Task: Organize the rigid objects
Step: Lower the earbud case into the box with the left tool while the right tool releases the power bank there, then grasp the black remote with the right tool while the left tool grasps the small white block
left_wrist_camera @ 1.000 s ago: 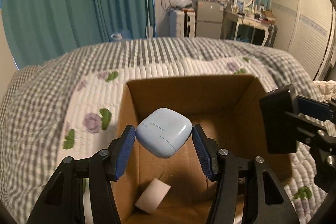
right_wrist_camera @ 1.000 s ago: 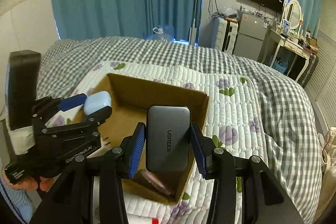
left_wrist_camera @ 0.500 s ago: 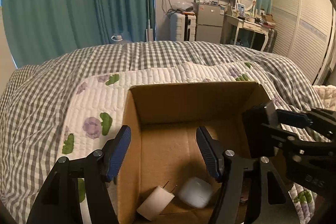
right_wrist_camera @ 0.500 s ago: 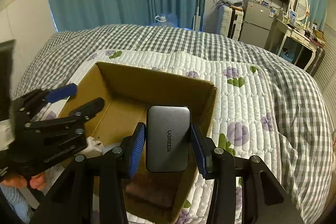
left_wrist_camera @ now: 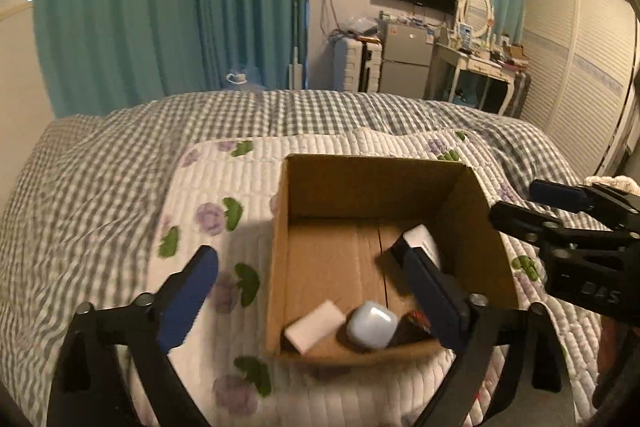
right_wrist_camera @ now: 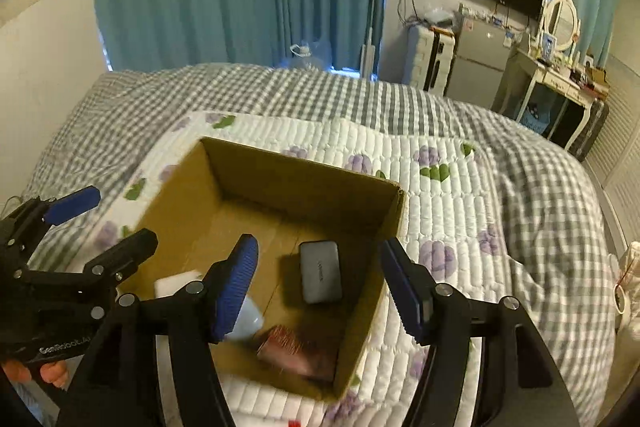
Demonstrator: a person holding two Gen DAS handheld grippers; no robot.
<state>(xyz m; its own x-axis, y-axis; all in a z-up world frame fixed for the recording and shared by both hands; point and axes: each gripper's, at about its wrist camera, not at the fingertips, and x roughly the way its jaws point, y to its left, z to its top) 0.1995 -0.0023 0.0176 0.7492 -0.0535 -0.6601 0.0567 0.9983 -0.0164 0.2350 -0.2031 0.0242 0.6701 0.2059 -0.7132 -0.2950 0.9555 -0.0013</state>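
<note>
An open cardboard box (left_wrist_camera: 280, 227) (right_wrist_camera: 280, 171) sits on the quilted bed. Inside lie a pale blue earbud case (left_wrist_camera: 371, 325) (right_wrist_camera: 248, 323), a white charger block (left_wrist_camera: 314, 325) (right_wrist_camera: 178, 285), a grey power bank (right_wrist_camera: 321, 277) (left_wrist_camera: 422, 245) and a reddish-brown item (right_wrist_camera: 296, 349). My left gripper (left_wrist_camera: 308, 285) is open and empty over the box's left wall. My right gripper (right_wrist_camera: 318, 287) is open and empty above the power bank. Each gripper also shows in the other's view: the right one (left_wrist_camera: 560, 211), the left one (right_wrist_camera: 100, 223).
A white floral quilt (right_wrist_camera: 440, 211) lies over a grey checked bedspread (left_wrist_camera: 100, 179). Teal curtains (left_wrist_camera: 160, 7), a small fridge (left_wrist_camera: 404, 63), a dressing table (left_wrist_camera: 480, 67) and a wardrobe (left_wrist_camera: 592, 87) stand beyond the bed.
My left gripper opened and dropped the blue case into the box, then pulled back left. My right gripper opened and the power bank now lies on the box floor.
</note>
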